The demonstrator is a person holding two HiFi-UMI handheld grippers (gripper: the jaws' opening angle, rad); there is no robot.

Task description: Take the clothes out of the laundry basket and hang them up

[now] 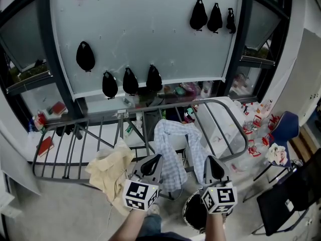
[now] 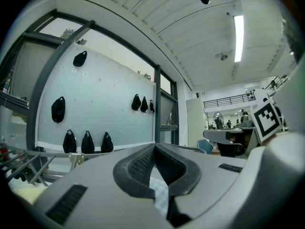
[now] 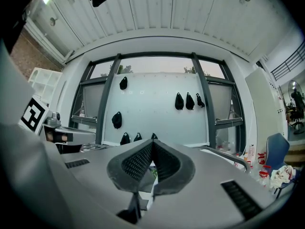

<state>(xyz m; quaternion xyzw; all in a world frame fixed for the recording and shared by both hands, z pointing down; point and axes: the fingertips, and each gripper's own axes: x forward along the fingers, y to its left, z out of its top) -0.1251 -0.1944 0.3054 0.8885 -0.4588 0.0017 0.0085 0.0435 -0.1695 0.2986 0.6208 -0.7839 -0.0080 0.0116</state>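
Two claws, both pressed together at the tips, level and side by side at the near edge of the drying rack [image 1: 210, 102].

Left claw [image 1: 156, 158]: its own view shows no cloth at the tips, only checked fabric through the gap behind them. Can't tell if a thin edge is nipped.

Cream cloth [image 1: 111, 172]: just left of the left claw, draped over the rails, crumpled, one corner hanging down.

Checked shirt [image 1: 169, 144]: between the two claws and just beyond them, slung over a rail in two strips, one beside each claw tip. Long axis runs away from the claws across the rails; loose ends point down.

Right claw [image 1: 209, 159]: tips together, nothing seen pinched.

Dark round basket [image 1: 186, 210]: directly below the right claw.

Handling, judged: the shirt is light, soft and limp, and likely to slide off a smooth rail if tugged from one side. Best taken at a hem or corner, one in each claw, to spread it flat.
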